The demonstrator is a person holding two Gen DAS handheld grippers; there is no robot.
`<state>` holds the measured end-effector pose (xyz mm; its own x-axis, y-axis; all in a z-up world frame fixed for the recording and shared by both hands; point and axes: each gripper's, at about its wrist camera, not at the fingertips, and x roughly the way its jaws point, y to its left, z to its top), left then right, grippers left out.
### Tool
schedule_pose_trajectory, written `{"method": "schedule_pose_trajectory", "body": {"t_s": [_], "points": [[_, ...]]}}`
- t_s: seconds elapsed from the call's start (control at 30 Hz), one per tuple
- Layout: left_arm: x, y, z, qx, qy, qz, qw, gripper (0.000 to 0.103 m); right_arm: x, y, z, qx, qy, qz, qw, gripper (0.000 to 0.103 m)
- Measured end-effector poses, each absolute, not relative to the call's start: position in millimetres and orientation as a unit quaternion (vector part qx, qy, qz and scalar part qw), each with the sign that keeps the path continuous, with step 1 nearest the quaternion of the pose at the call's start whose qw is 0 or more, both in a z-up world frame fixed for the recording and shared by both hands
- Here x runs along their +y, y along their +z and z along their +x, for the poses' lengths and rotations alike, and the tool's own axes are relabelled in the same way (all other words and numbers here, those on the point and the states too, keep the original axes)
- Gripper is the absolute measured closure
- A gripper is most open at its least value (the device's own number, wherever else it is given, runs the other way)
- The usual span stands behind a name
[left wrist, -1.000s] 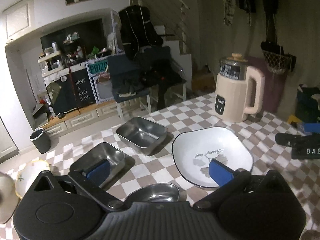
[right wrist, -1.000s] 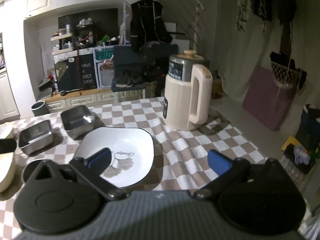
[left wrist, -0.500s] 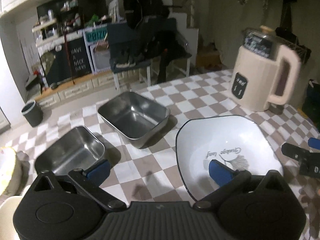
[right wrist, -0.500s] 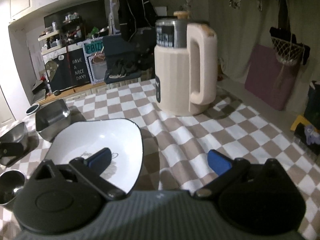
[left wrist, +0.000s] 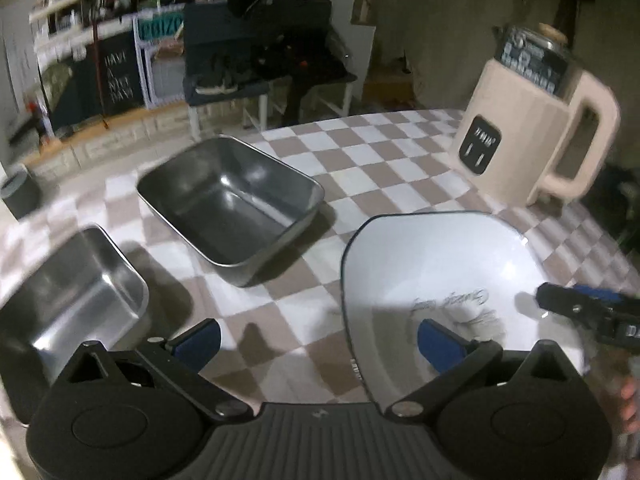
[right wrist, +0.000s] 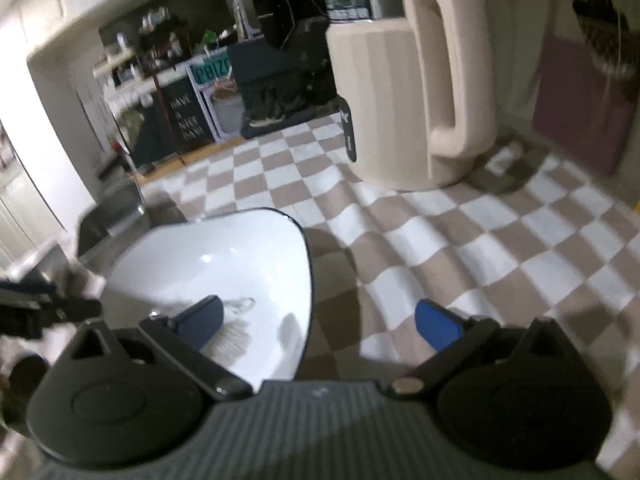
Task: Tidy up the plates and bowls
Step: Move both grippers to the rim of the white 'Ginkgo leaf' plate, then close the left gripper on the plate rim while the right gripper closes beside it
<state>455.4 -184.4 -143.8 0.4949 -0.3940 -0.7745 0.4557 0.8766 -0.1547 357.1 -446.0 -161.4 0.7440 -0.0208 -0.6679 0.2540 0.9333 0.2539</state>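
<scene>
Checked tablecloth (left wrist: 372, 160) under our white plate (left wrist: 440, 272), two steel trays (left wrist: 232, 208), cream kettle (right wrist: 400, 92) behind, dim, possibly cluttered shelves (right wrist: 132, 52), both grippers (left wrist: 318, 338) (right wrist: 318, 320) wide open, empty.

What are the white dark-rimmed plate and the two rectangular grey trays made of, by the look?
White dark-rimmed plate: likely glazed ceramic, possibly enamel; glossy white with sharp highlights, a thin dark rim and a printed motif.
Larger rectangular grey tray and smaller rectangular grey tray: apparently stainless steel; brushed grey walls with soft mirror-like reflections and rolled rims.
</scene>
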Motion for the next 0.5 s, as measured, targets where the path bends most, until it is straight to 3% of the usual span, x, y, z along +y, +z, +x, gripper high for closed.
{"method": "schedule_pose_trajectory", "body": {"t_s": [0.03, 0.1, 0.27, 0.33, 0.4, 0.5], "points": [[-182, -144, 457, 0.441, -0.254, 0.016, 0.860, 0.003, -448, -162, 359, 0.350, -0.067, 0.177, 0.917, 0.010], [-179, -145, 462, 0.455, -0.262, -0.009, 0.851, 0.024, -453, -163, 363, 0.356, -0.054, 0.192, 0.913, 0.025], [-178, -155, 469, 0.487, -0.277, -0.044, 0.827, 0.053, -461, -171, 376, 0.366, -0.022, 0.238, 0.899, 0.067], [-177, -157, 469, 0.491, -0.284, -0.056, 0.822, 0.064, -460, -173, 378, 0.371, -0.024, 0.237, 0.898, 0.075], [-176, -158, 470, 0.497, -0.290, -0.067, 0.815, 0.085, -459, -174, 381, 0.374, -0.027, 0.229, 0.898, 0.080], [-177, -160, 471, 0.501, -0.284, -0.065, 0.815, 0.090, -459, -178, 383, 0.380, -0.028, 0.231, 0.895, 0.090]]}}
